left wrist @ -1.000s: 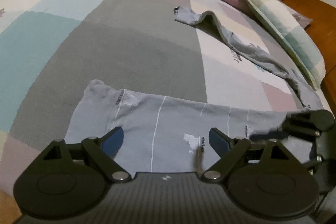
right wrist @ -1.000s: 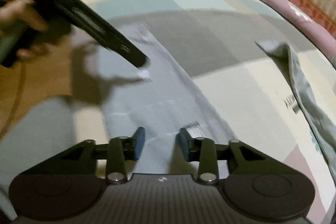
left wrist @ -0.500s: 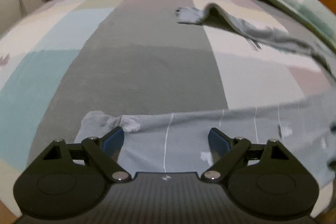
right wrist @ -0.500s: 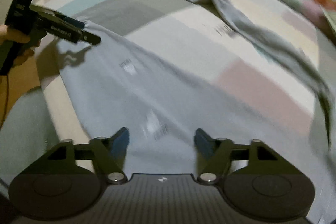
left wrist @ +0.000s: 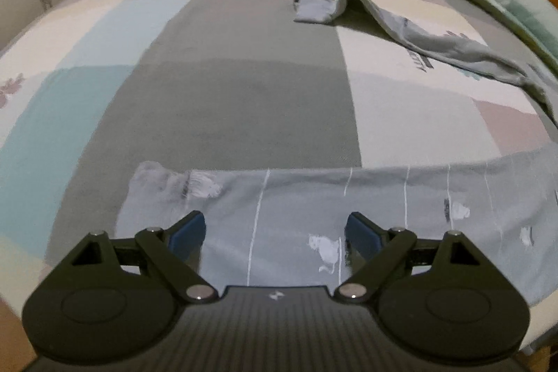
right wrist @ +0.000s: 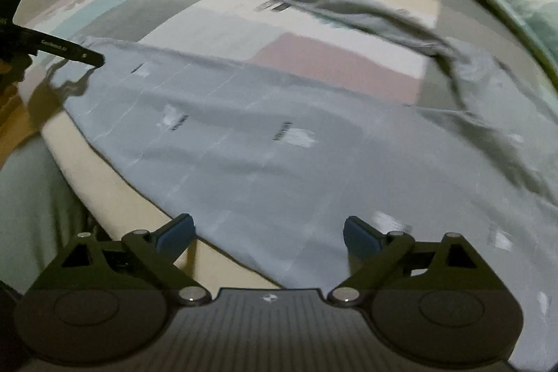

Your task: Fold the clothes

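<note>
Right wrist view, right gripper (right wrist: pixel 268 230) opening, grey garment (right wrist: pixel 279 135) below

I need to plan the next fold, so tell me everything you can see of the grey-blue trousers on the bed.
The grey-blue trousers look like soft knit pyjama fabric, with thin white vertical lines and small white animal prints beside dark lettering. One leg lies spread flat along the near edge of the patchwork bedsheet; the other trails rumpled toward the pillow, its cuff humped up. Neither open claw grips them.

Small dark print runs beside the white animal figures on the grey garment (right wrist: pixel 279 142), but it is too blurred to read. White lettering on the left gripper (right wrist: pixel 92 59)'s finger in the right wrist view is likewise illegible.
</note>
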Demonstrator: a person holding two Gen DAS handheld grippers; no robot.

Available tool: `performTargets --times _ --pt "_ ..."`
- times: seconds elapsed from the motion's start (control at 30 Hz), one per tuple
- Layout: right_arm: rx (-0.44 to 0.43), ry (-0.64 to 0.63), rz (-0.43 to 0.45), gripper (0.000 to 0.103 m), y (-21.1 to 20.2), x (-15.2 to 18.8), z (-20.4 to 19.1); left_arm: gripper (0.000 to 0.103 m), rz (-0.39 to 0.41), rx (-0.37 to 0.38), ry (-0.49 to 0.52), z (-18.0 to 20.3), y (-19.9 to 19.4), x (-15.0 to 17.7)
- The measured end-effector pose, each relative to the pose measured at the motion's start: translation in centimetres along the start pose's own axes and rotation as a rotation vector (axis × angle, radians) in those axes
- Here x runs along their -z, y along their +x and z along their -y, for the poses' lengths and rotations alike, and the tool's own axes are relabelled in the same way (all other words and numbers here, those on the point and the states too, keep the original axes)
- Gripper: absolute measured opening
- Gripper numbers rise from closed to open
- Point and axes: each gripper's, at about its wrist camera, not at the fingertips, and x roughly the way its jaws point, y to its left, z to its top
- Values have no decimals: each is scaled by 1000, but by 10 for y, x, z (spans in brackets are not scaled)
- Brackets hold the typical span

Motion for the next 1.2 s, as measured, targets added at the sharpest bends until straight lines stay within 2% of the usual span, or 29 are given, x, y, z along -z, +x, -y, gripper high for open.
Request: performTargets --times 0.07,0.2,0.27,0.33,0.43,0.53,0.67,0.8,0.9,1.0,1.13,1.2 --pt "65 28 40 96 -12 3 16 88 14 1 27 12 -9 -10" --pt "214 173 101 100 -31 15 72 89 47 67 121 49 -25 -26" --pt "264 268 91 100 -34 28 99 89 49 120 173 76 -26 -33" --pt "269 354 73 100 -35 42 119 89 47 177 221 105 -28 -35" --pt "231 480 57 100 -39 71 140 89 39 257 297 150 -28 -39" --pt "221 498 77 101 -47 87 146 89 23 311 356 191 -23 -37" --pt "246 480 120 101 -62 79 161 89 -8 385 396 237 -19 -30" --pt "279 440 186 101 -65 49 191 89 -47 449 416 269 -13 -20" --pt "259 436 235 102 -54 21 223 89 -87 453 412 280 -2 -13" --pt "207 486 263 102 -31 -3 258 89 -121 443 390 280 13 -7" --pt "187 537 214 101 9 -16 301 89 -114 464 344 270 19 -6" --pt "272 547 163 101 25 -15 317 89 -114 475 319 265 21 -7"
